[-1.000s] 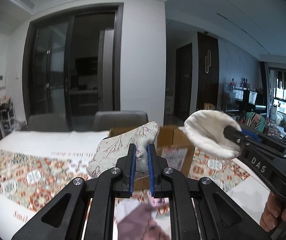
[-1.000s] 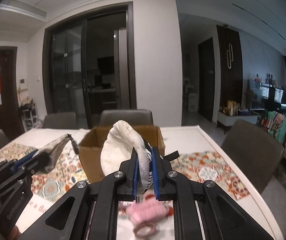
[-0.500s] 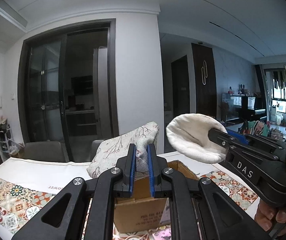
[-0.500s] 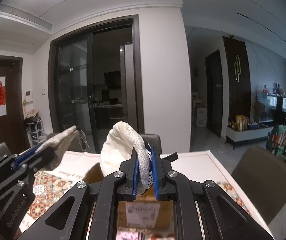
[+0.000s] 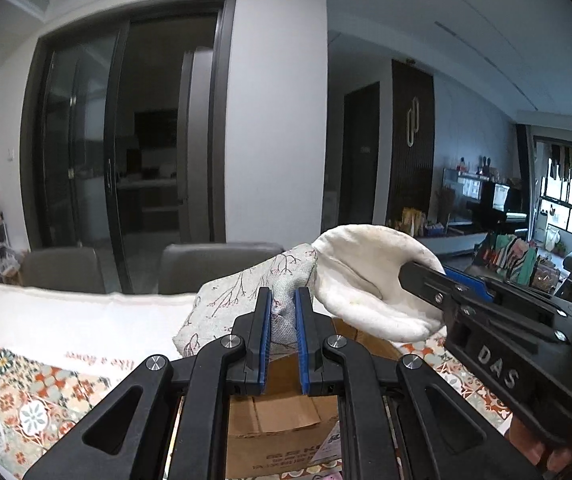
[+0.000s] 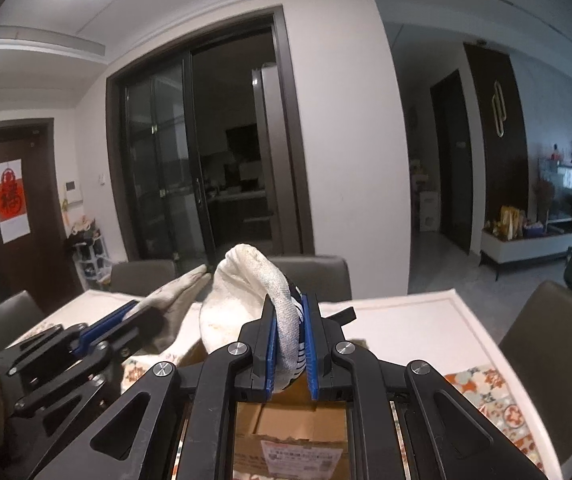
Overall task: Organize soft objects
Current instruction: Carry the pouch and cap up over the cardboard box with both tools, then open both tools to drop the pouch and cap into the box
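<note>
My left gripper (image 5: 282, 300) is shut on a small beige pouch with a red twig print (image 5: 242, 296). My right gripper (image 6: 287, 308) is shut on a white sock with dark stripes (image 6: 246, 284). Both are held in the air above an open cardboard box (image 5: 282, 424) that stands on the table; the box also shows under the right gripper (image 6: 289, 436). The sock (image 5: 365, 280) touches the pouch's far corner in the left wrist view. The pouch (image 6: 174, 304) and left gripper (image 6: 98, 334) show at the left of the right wrist view.
The table carries a patterned cloth (image 5: 18, 404) with a white border (image 6: 401, 320). Grey chairs (image 5: 206, 260) stand along the far side, another chair (image 6: 553, 348) at the right end. Dark sliding doors (image 6: 206, 168) are behind.
Both grippers have risen and come closer together over the box. The sock and the pouch, apart earlier, now meet. Both stay shut on their items.
</note>
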